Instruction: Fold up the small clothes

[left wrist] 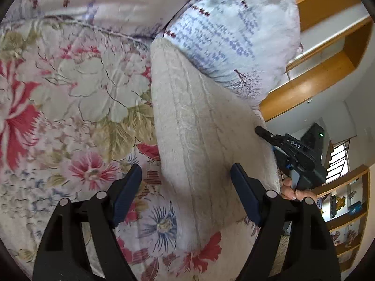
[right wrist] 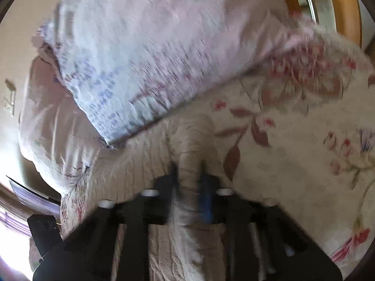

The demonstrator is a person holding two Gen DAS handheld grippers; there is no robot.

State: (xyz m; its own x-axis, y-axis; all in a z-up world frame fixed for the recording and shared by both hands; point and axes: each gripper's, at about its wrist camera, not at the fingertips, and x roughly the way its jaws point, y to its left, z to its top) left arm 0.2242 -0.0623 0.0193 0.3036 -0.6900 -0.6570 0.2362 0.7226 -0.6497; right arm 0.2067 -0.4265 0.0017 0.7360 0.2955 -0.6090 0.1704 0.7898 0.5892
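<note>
A cream cable-knit garment lies folded in a long strip on the floral bedspread. My left gripper is open just above its near part, one finger each side, holding nothing. My right gripper is shut on a bunched edge of the same knit; the view is blurred. The right gripper also shows in the left wrist view, at the knit's right edge.
Two pale printed pillows lie against the far end of the knit. A wooden headboard and shelves stand beyond the bed at the right, with more shelves below.
</note>
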